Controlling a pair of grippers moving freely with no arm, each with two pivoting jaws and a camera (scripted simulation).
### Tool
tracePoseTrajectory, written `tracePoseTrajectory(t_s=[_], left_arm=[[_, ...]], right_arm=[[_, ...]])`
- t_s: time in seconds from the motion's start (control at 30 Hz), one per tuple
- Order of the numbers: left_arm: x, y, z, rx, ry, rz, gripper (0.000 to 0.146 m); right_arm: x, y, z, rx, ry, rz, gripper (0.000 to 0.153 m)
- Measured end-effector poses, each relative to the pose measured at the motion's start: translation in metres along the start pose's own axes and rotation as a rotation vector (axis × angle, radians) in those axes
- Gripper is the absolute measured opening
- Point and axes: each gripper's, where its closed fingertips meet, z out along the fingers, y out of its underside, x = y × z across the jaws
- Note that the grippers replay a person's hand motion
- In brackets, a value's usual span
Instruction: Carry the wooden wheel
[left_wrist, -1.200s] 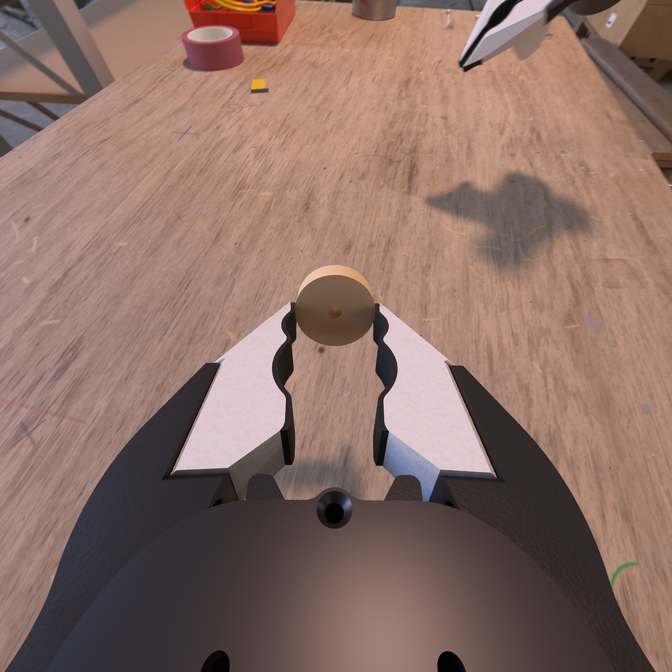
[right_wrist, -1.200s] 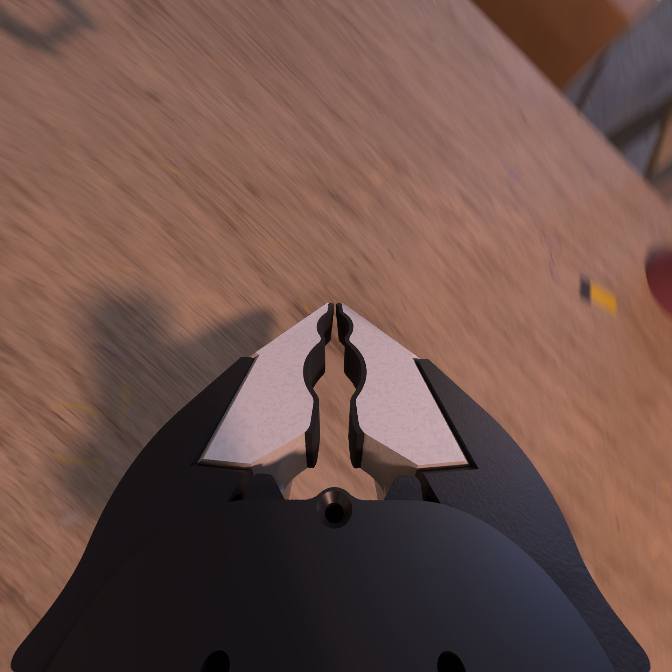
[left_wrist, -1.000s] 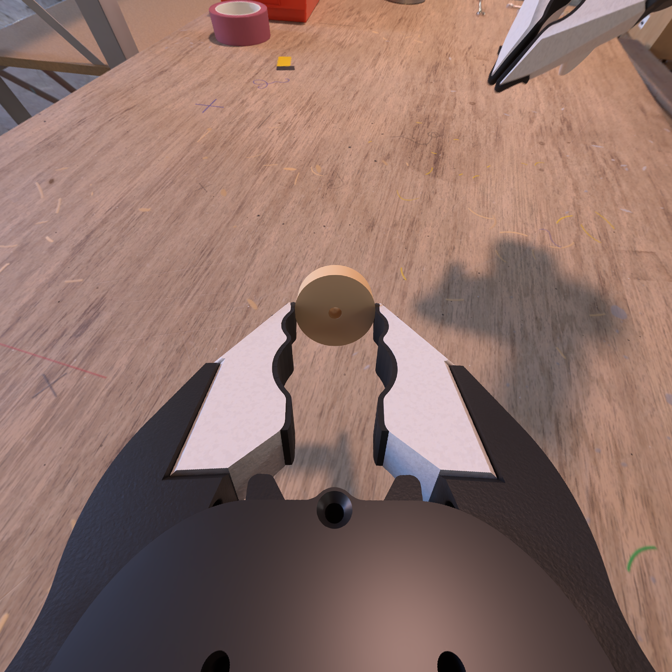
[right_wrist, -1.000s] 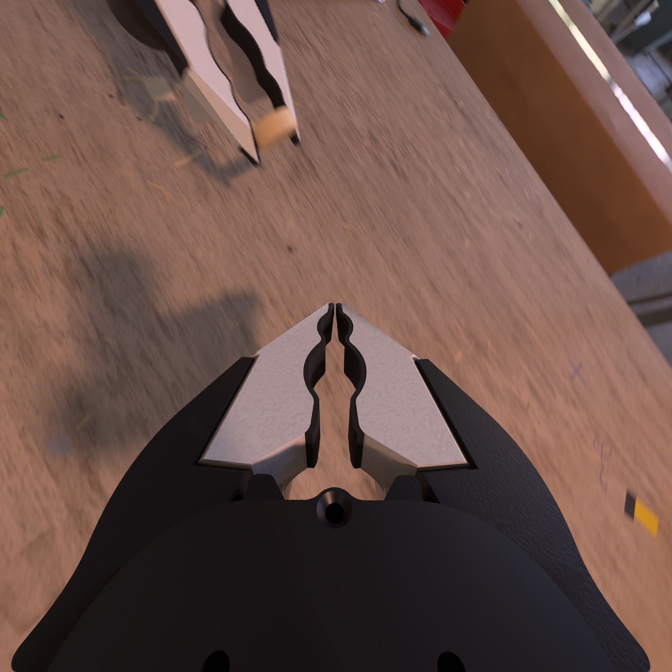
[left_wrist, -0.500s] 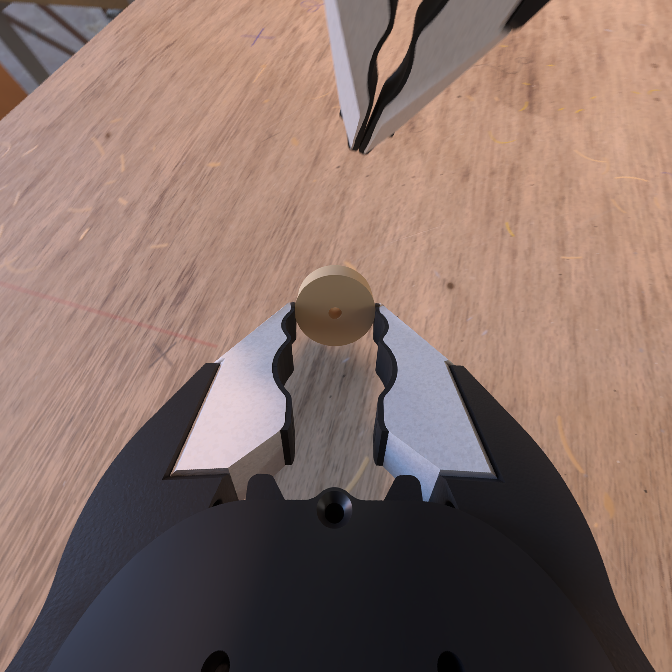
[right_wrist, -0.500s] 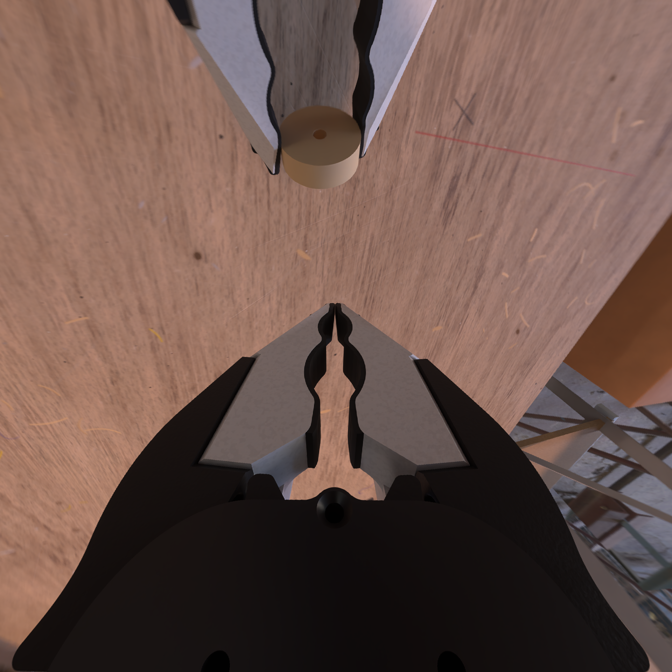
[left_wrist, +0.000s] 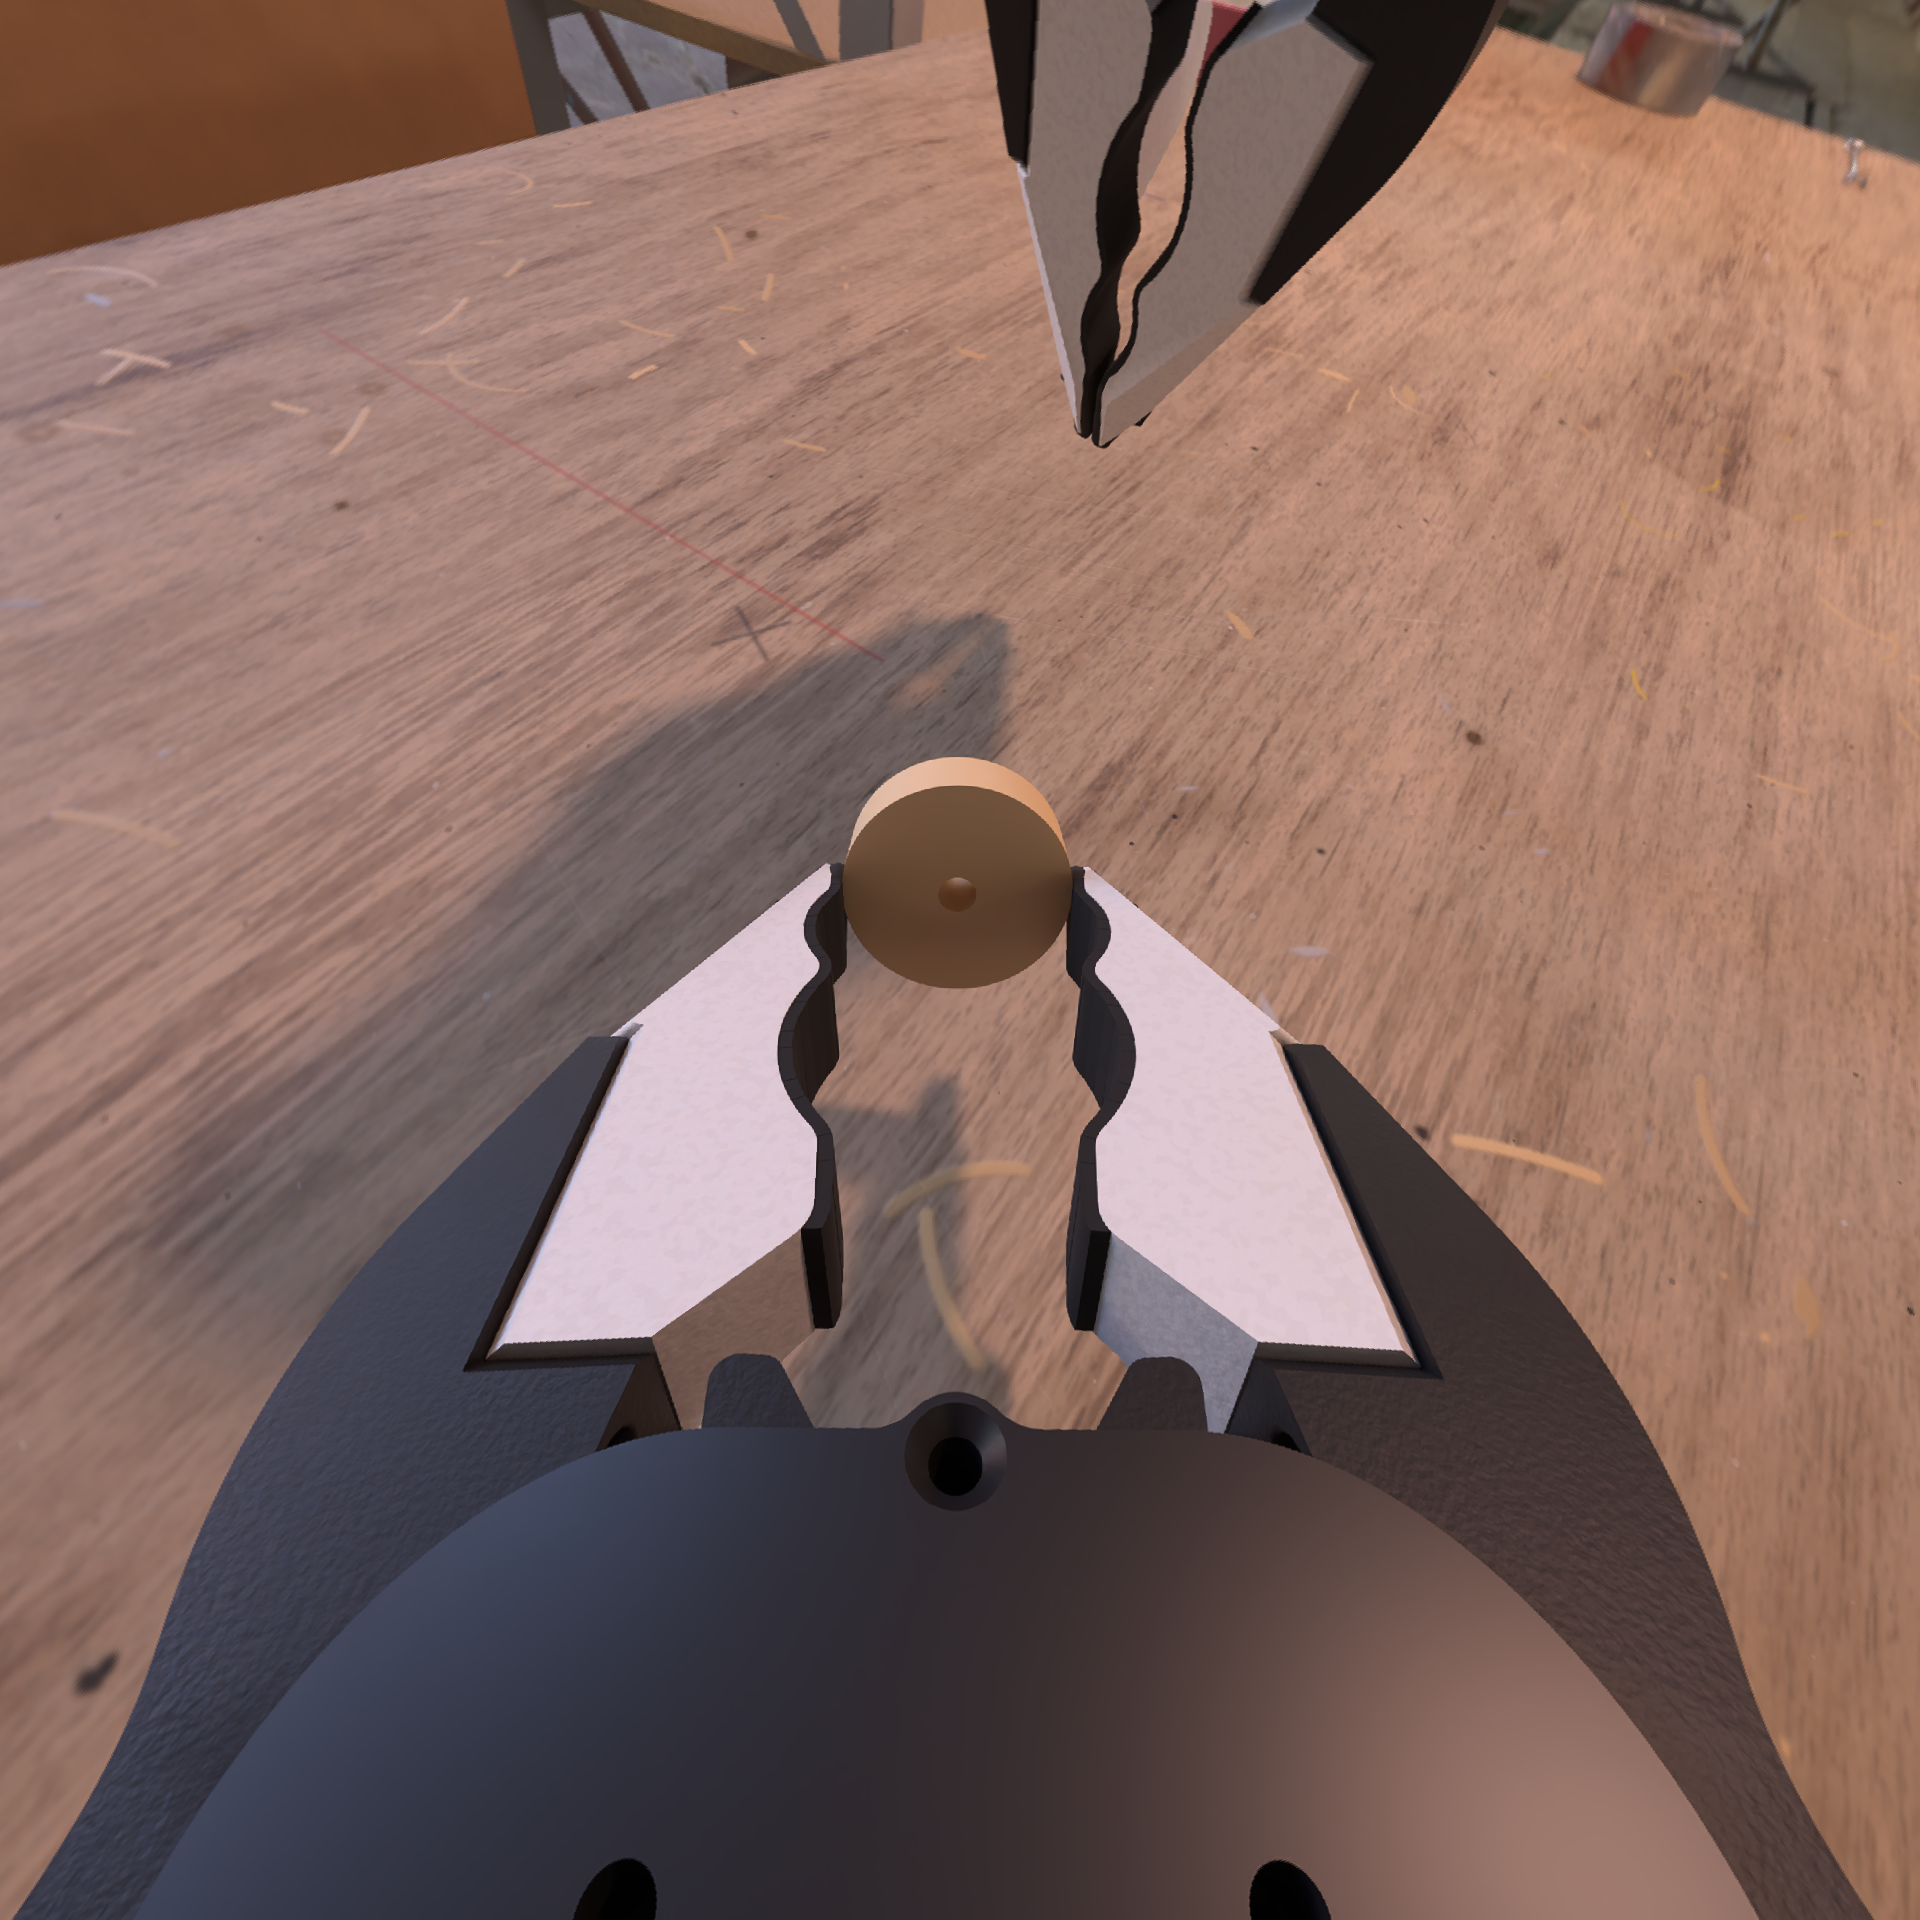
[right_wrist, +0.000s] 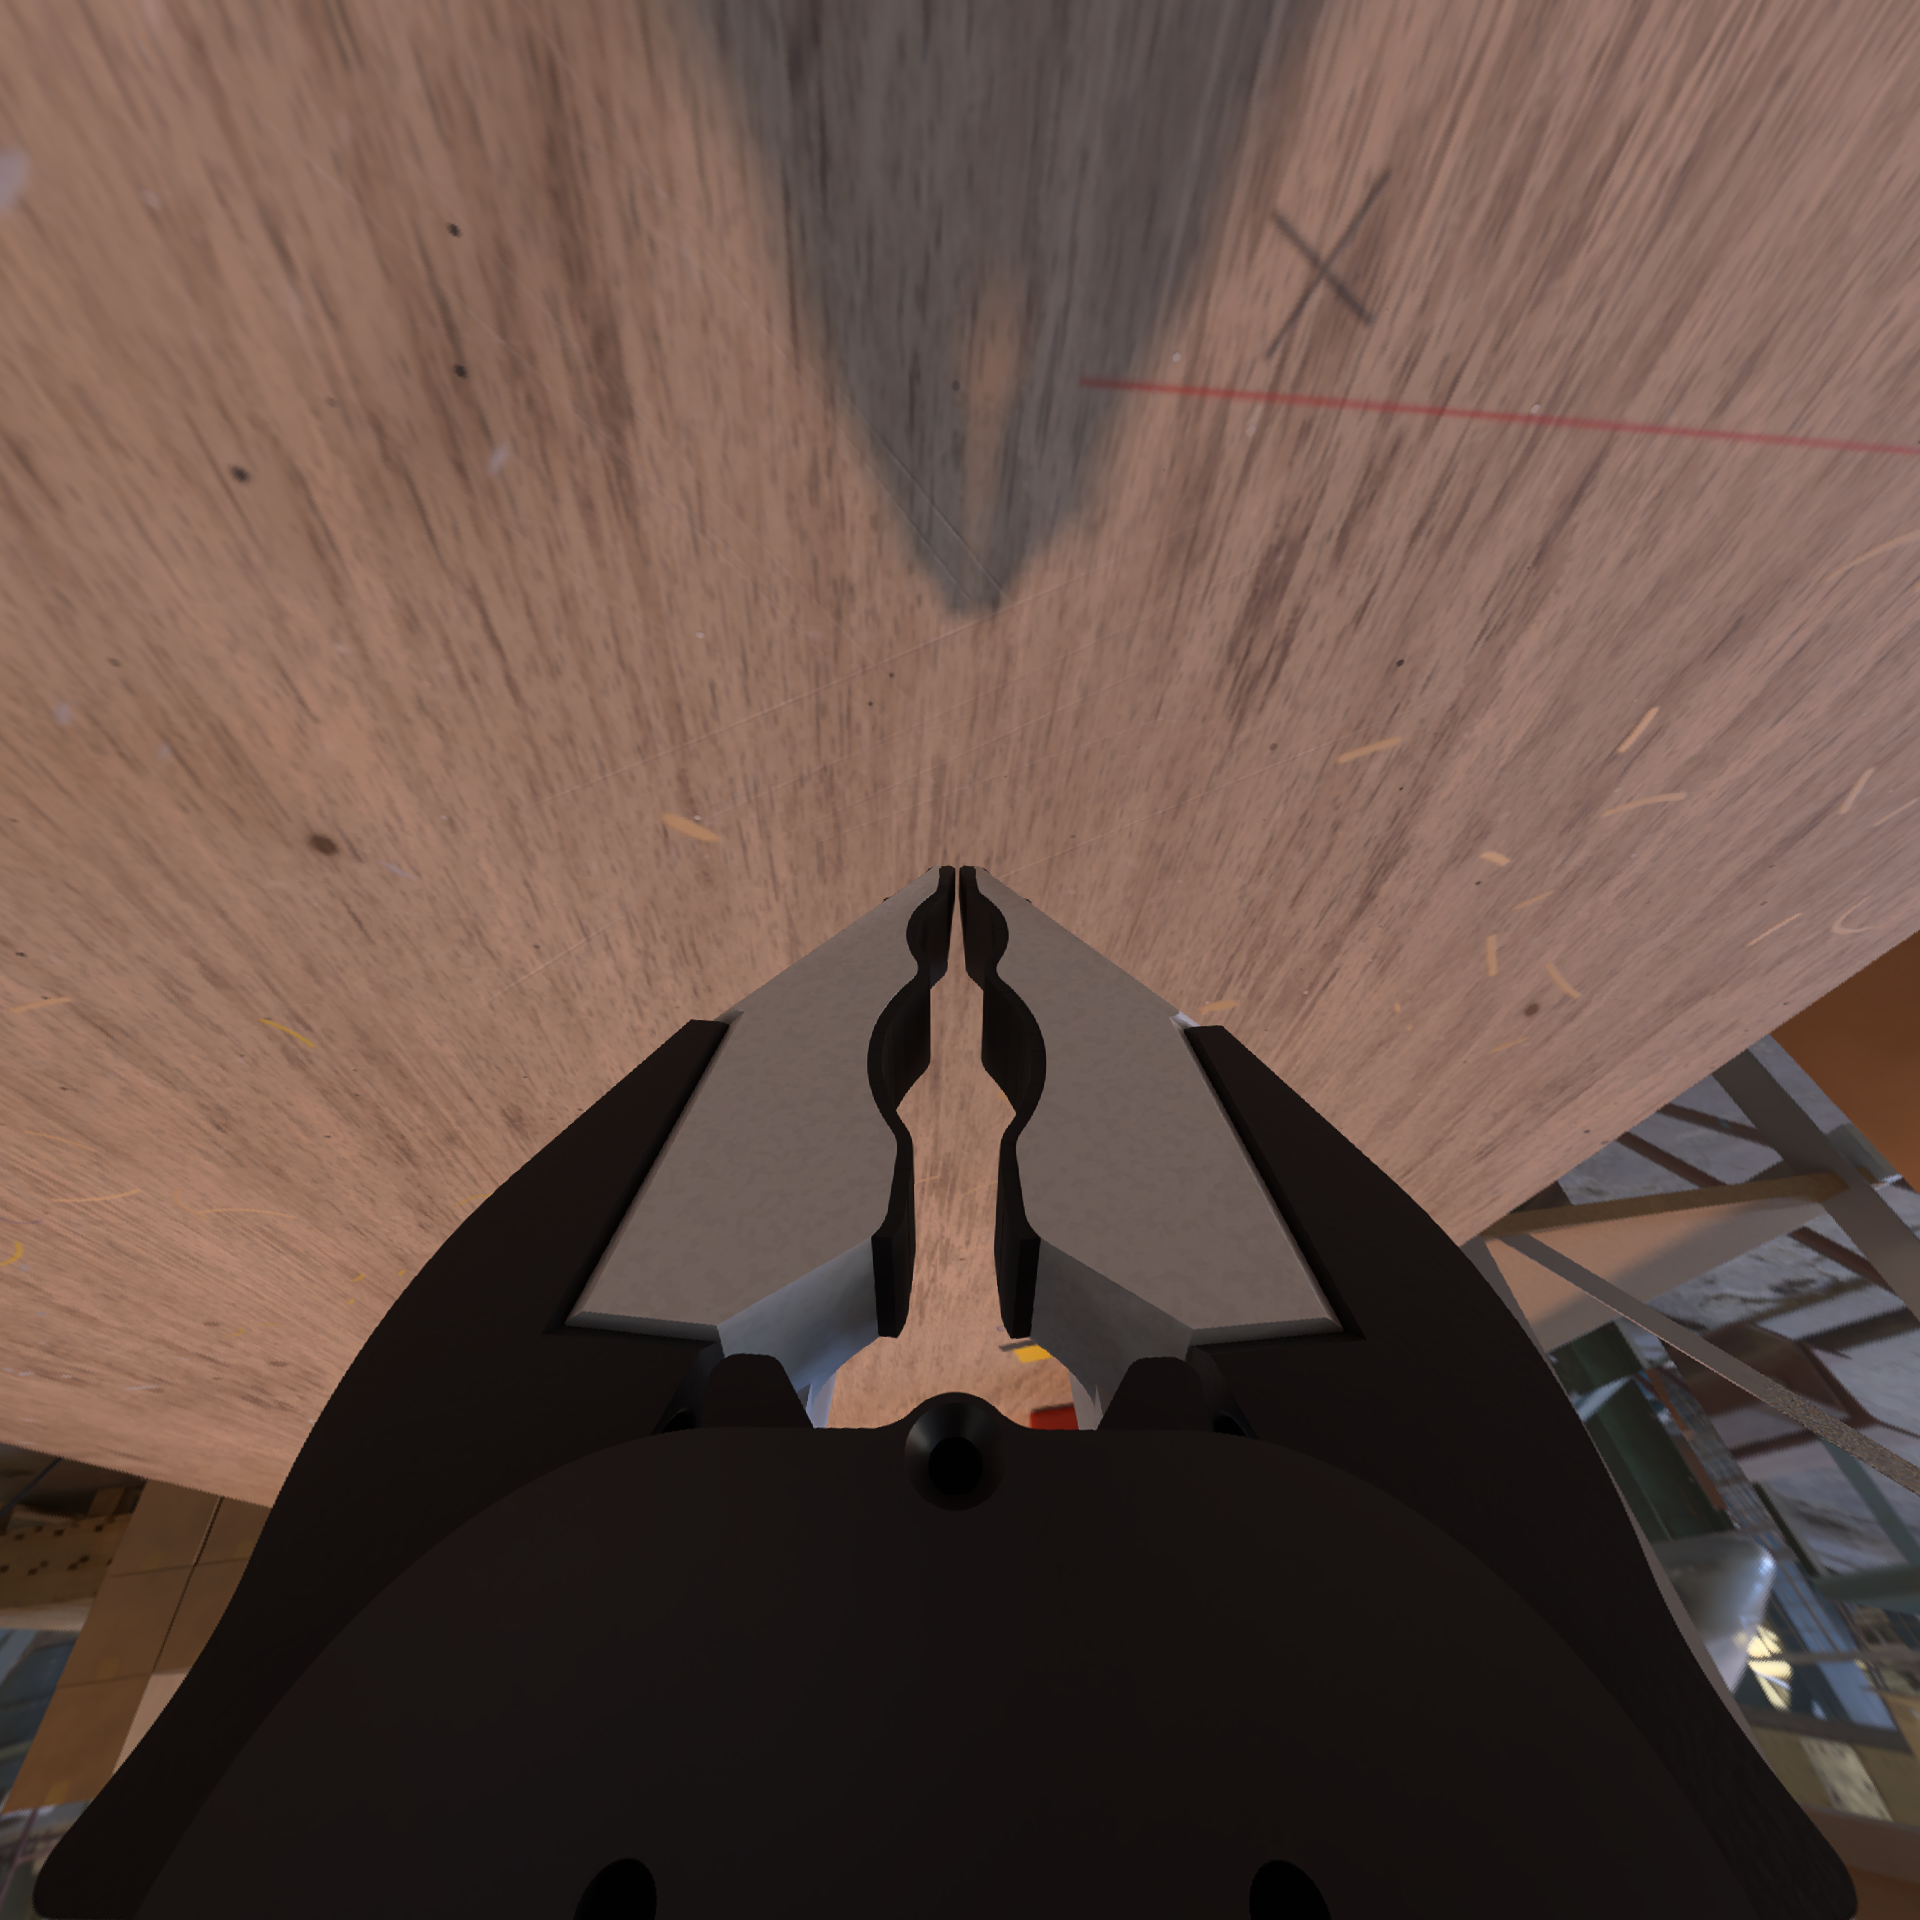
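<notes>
The wooden wheel (left_wrist: 956, 888) is a small tan disc with a centre hole. My left gripper (left_wrist: 956, 883) is shut on the wheel at its fingertips and holds it above the wooden table (left_wrist: 416, 727). My right gripper (right_wrist: 956, 873) is shut and empty, pointing down at the table. It also shows in the left wrist view (left_wrist: 1107, 431), hanging tips-down beyond the wheel and a little to the right. The wheel does not show in the right wrist view.
A red line and a pencilled cross (left_wrist: 753, 632) mark the table ahead of the wheel; they also show in the right wrist view (right_wrist: 1320, 270). A metal can (left_wrist: 1657, 57) stands at the far right. The table's edge (right_wrist: 1558, 1143) runs at the lower right.
The left gripper has turned and moved with the wheel, so the table edge and metal can now show. The right gripper has moved beyond it, and the left gripper has left its view.
</notes>
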Motion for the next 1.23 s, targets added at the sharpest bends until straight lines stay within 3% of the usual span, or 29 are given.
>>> tracePoseTrajectory(t_s=[0.13,0.2,0.3,0.43,0.53,0.6,0.73,0.93,1.07,1.23], left_arm=[[-0.001,0.011,-0.001,0.018,0.008,-0.032,0.042],[-0.005,0.018,0.0,0.011,-0.019,-0.012,0.042],[-0.016,0.02,0.001,0.015,-0.054,-0.015,0.042],[-0.018,0.011,0.004,0.027,-0.025,0.046,0.042],[-0.021,0.005,0.011,-0.033,-0.023,0.227,0.042],[-0.022,-0.001,0.016,-0.06,0.026,0.296,0.042],[-0.033,-0.012,0.026,-0.121,0.111,0.278,0.042],[-0.036,-0.013,0.046,-0.278,0.165,0.314,0.042],[-0.02,-0.015,0.056,-0.304,0.183,0.313,0.042],[-0.013,-0.012,0.061,-0.303,0.135,0.292,0.042]], right_arm=[[0.012,-0.001,-0.022,0.12,0.041,0.059,0.001],[0.018,0.005,-0.057,0.28,0.107,0.141,0.001],[0.013,0.027,-0.122,0.637,0.188,0.279,0.006],[-0.03,0.086,-0.177,1.086,0.262,0.452,0.011],[-0.084,0.134,-0.163,1.284,0.188,0.578,0.011],[-0.113,0.168,-0.128,1.279,0.184,0.71,0.012],[-0.168,0.221,-0.061,1.226,0.221,0.972,0.014],[-0.235,0.254,-0.017,1.231,0.242,1.174,0.015],[-0.262,0.304,0.016,1.061,0.36,1.351,0.015],[-0.32,0.388,0.068,0.646,0.425,1.538,0.019]])
